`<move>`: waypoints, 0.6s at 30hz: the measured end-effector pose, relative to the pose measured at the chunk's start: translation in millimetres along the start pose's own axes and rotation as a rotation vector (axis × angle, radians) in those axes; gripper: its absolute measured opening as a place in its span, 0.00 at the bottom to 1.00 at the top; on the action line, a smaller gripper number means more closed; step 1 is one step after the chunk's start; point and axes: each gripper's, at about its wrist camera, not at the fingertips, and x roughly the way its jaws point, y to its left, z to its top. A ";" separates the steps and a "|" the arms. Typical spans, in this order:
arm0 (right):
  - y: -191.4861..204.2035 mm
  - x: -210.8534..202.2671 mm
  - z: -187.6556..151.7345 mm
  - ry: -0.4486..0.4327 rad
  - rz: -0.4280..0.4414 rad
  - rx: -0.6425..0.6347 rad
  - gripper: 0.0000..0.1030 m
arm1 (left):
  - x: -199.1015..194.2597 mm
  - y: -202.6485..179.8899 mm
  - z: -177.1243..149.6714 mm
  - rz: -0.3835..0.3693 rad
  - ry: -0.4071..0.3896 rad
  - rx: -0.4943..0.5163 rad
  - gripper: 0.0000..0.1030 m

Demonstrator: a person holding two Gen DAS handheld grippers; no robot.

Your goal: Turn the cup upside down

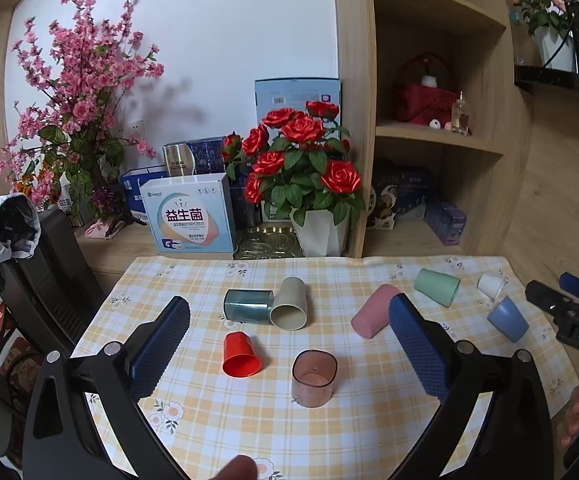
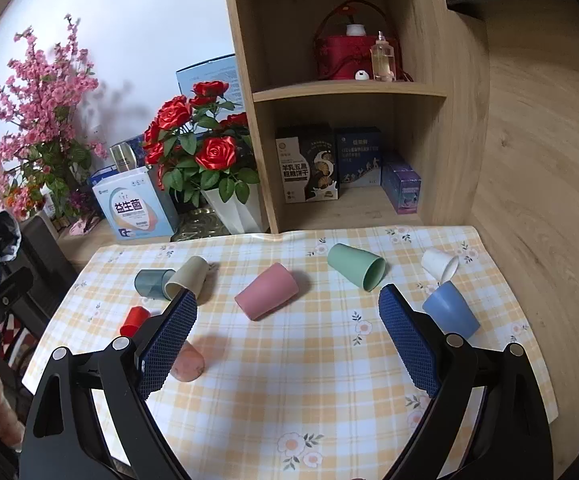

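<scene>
On the checked table, a translucent pink cup stands mouth-down between the left gripper's spread jaws, which touch nothing. A red cup stands inverted just beside it. A pink cup lies on its side beyond the right gripper, whose jaws are likewise apart and empty.
</scene>
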 end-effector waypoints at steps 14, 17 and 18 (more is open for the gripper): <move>3.6 -14.5 -2.9 -0.020 -0.006 -0.008 0.87 | -22.5 1.4 0.7 0.025 -0.015 -0.027 0.94; 3.3 -15.7 -3.4 -0.021 -0.006 -0.008 0.87 | -26.5 1.2 1.0 0.027 -0.023 -0.025 0.94; 3.1 -15.9 -3.6 -0.020 -0.005 -0.007 0.87 | -27.8 1.1 1.0 0.029 -0.026 -0.024 0.94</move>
